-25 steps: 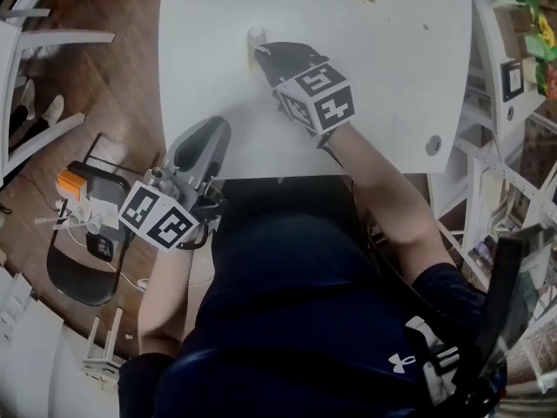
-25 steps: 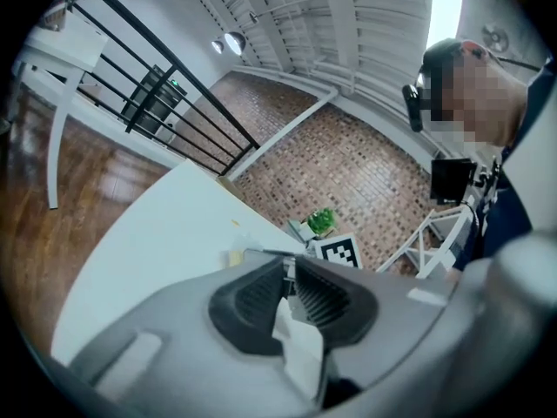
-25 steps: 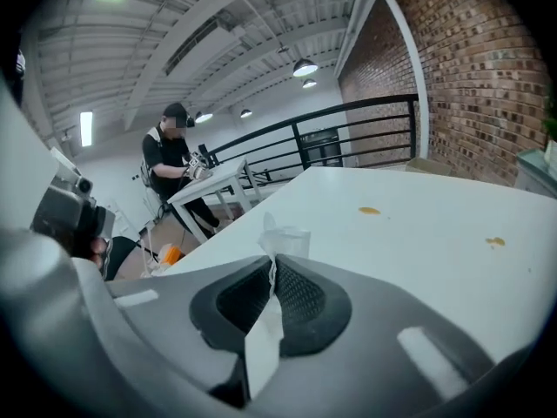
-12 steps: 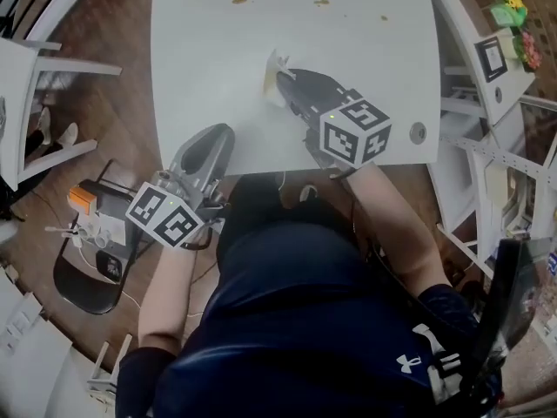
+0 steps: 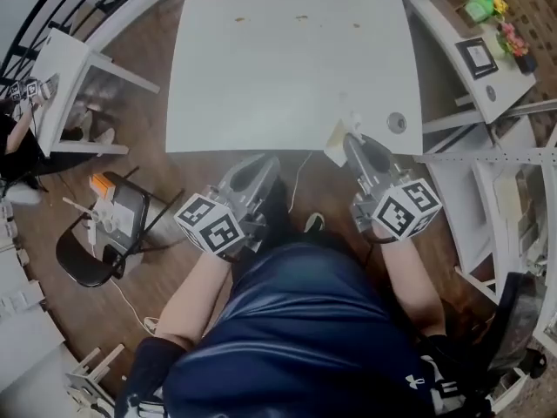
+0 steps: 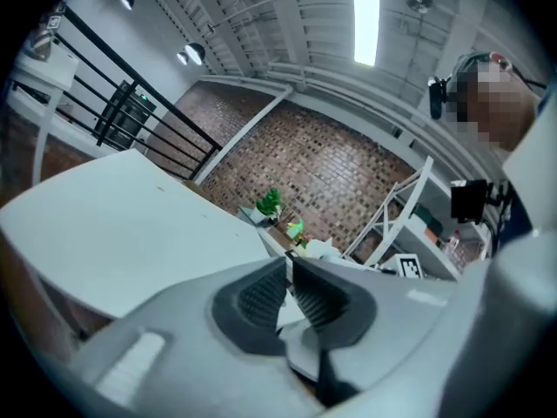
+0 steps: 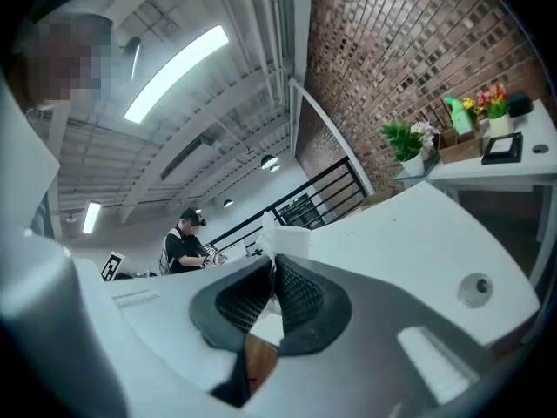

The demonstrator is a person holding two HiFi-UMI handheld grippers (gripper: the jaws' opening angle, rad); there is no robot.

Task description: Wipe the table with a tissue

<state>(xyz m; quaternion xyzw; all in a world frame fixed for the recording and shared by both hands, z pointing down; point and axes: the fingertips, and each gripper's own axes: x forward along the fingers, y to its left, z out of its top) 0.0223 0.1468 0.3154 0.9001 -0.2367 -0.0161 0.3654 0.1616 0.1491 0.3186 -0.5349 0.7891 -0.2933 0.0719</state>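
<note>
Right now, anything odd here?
Small brown spots dot the far edge of the white rectangular table, unwiped. The right gripper is shut on the crumpled white tissue at the near edge, away from them.

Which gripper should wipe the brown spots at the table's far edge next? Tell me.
Right. The right gripper has its jaws shut on the tissue at the near edge of the table; the left gripper is empty, jaws together, off the table.
</note>
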